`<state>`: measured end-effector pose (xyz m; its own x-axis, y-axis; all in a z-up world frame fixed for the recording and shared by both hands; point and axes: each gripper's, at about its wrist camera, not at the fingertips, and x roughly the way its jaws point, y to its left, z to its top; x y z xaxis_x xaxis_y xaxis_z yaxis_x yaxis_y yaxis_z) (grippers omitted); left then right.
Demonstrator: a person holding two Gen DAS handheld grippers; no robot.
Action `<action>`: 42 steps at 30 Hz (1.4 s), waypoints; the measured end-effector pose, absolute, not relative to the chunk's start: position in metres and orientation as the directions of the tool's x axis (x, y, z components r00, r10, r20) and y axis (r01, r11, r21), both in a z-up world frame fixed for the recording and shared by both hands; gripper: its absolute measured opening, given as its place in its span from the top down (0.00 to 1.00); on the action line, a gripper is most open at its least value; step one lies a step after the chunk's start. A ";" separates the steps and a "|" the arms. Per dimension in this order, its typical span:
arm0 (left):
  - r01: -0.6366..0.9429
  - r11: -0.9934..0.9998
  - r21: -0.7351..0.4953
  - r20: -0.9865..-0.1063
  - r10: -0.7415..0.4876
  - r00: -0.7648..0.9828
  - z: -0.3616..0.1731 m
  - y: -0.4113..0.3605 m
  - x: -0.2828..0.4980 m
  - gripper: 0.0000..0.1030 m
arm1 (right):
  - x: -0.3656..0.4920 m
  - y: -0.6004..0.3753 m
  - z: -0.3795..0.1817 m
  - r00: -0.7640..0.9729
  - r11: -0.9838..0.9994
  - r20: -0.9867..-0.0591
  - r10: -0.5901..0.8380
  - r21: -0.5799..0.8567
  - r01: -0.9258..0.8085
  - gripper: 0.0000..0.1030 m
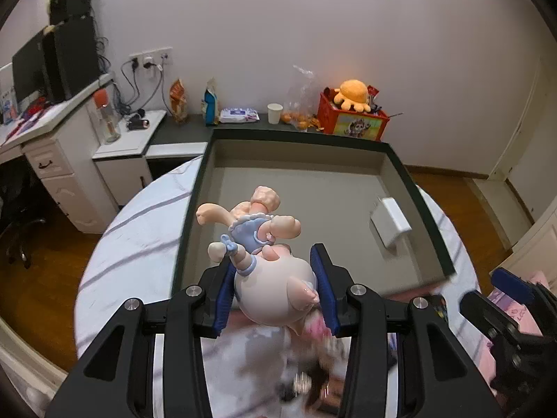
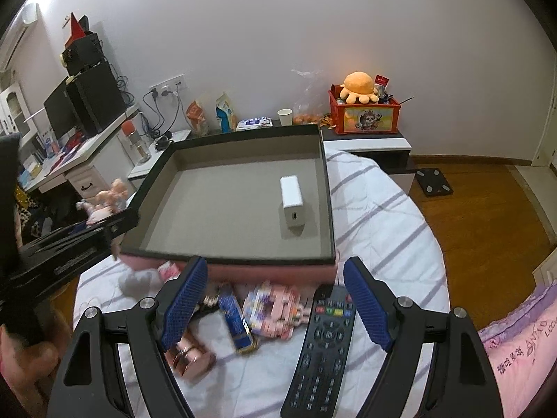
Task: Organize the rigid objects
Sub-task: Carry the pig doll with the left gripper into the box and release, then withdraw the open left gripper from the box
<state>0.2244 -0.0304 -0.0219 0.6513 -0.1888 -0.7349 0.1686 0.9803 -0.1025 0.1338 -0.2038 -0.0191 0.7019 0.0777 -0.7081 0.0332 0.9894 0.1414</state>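
Note:
My left gripper (image 1: 275, 278) is shut on a pale pink doll figure (image 1: 268, 271) with a blue dress, held by its head above the near edge of the open box (image 1: 428, 205). The box (image 2: 327, 188) has a black rim and a grey floor, and a white charger block (image 2: 291, 195) lies in it; the block also shows in the left wrist view (image 1: 390, 221). My right gripper (image 2: 275, 296) is open and empty, above a black remote (image 2: 322, 345), a pink block model (image 2: 275, 308), a blue tube (image 2: 236, 317) and a rose-gold item (image 2: 189, 357) on the striped bedsheet.
A bedside ledge behind the box holds a red toy crate (image 2: 365, 116) with an orange plush, a paper cup (image 2: 285, 116), snack bags and wipes. A desk with a monitor (image 2: 59, 111) stands left. A scale (image 2: 433, 181) lies on the wood floor at right.

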 end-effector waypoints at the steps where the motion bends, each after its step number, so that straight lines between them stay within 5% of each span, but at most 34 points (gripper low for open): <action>1: 0.172 0.979 -0.105 -0.740 -0.192 0.645 -0.026 -0.033 0.235 0.59 | 0.139 -0.205 -0.020 0.701 0.989 -0.709 0.076 0.141 0.036 0.21; 15: 0.161 0.983 -0.086 -0.809 -0.163 0.565 -0.080 -0.042 0.305 0.57 | 0.183 -0.215 -0.041 0.666 0.988 -0.744 0.051 0.133 0.073 0.21; 16: 0.160 0.985 -0.071 -0.804 -0.152 0.575 -0.078 -0.043 0.304 0.50 | 0.184 -0.215 -0.041 0.664 0.988 -0.746 0.051 0.134 0.075 0.21; 19: 0.157 0.986 -0.055 -0.788 -0.139 0.599 -0.068 -0.043 0.298 0.07 | 0.181 -0.214 -0.040 0.663 0.988 -0.746 0.052 0.135 0.074 0.21; 20: 0.158 0.986 -0.061 -0.779 -0.146 0.609 -0.064 -0.042 0.296 0.02 | 0.180 -0.213 -0.039 0.665 0.988 -0.745 0.053 0.136 0.072 0.21; 42: 0.131 0.988 -0.082 -0.669 -0.152 0.728 0.014 0.003 0.140 0.00 | 0.092 -0.201 0.001 0.754 0.989 -0.655 0.058 0.140 0.046 0.16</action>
<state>0.1396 0.0032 0.0144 0.7279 -0.1521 -0.6686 0.1311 0.9880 -0.0820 0.0916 -0.2007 0.0009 0.7535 0.0578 -0.6549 0.0458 0.9891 0.1399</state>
